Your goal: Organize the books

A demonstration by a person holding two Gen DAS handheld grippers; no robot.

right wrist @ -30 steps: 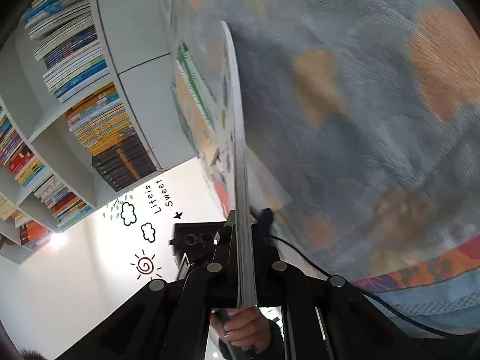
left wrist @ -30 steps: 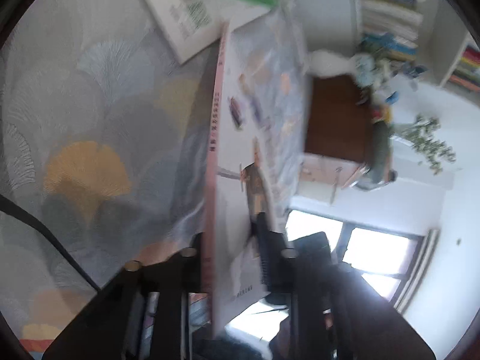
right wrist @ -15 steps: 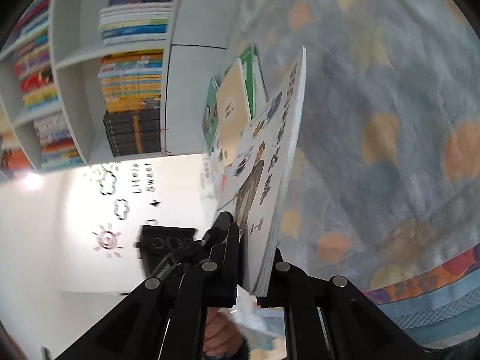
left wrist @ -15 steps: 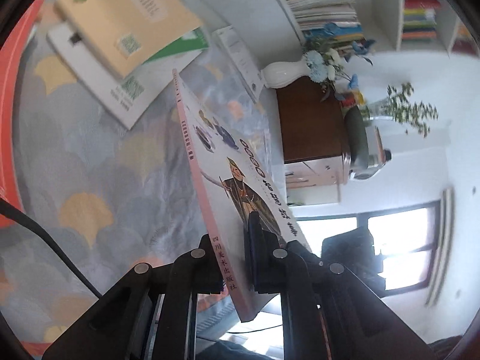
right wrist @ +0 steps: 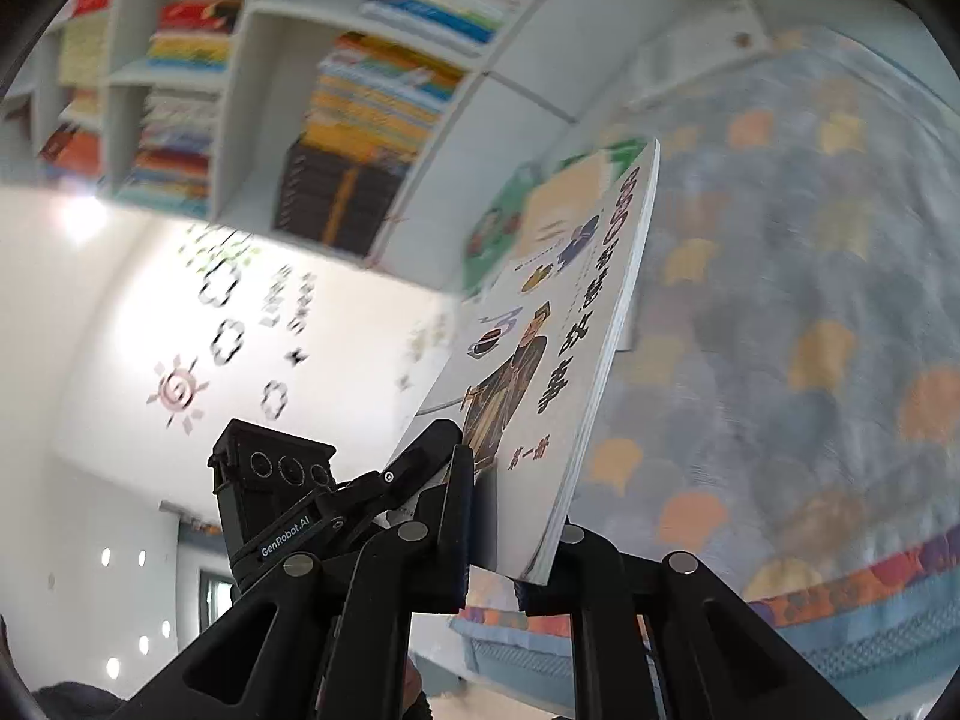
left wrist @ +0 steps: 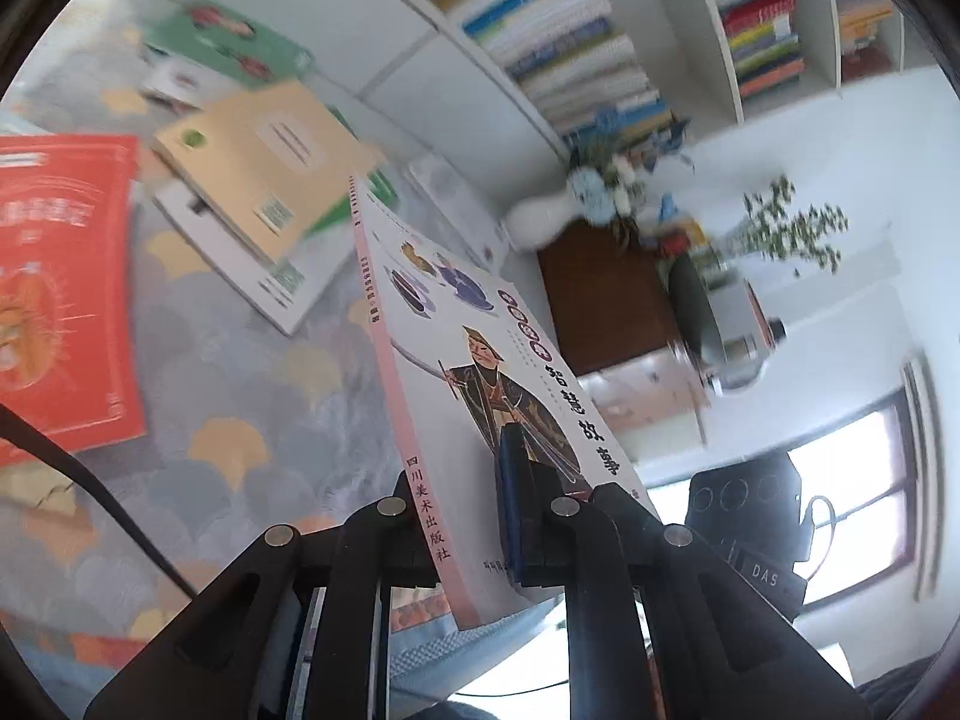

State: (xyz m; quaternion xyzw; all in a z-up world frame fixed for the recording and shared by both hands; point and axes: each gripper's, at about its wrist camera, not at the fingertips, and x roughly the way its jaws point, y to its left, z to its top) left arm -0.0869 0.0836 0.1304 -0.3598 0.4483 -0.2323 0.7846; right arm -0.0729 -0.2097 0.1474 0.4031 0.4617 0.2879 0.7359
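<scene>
L gripper (left wrist: pixel 474 516): jaws clamped tight on the illustrated book (left wrist: pixel 480 372) at its spine-side lower corner; pink spine faces the camera, cover w/ robed figure faces 3 o'clock. R gripper (right wrist: pixel 516 516): jaws nearly closed, pinching the same book (right wrist: pixel 558 360) at the opposite, page-edge side; cover faces 9 o'clock in that view. Book is held up off the patterned tablecloth (left wrist: pixel 240 396), tilted, between both grippers.

L view: red book (left wrist: pixel 54 288) flat on cloth at 9 o'clock. Tan book (left wrist: pixel 264 162) on top of a white one (left wrist: pixel 252 264) at 11 o'clock, green book (left wrist: pixel 222 48) beyond them. White bookshelf (left wrist: pixel 600 60) packed w/ books at 1 o'clock. White vase (left wrist: pixel 540 219) w/ flowers on a brown cabinet (left wrist: pixel 606 300) at 2 o'clock. R view blurred.
</scene>
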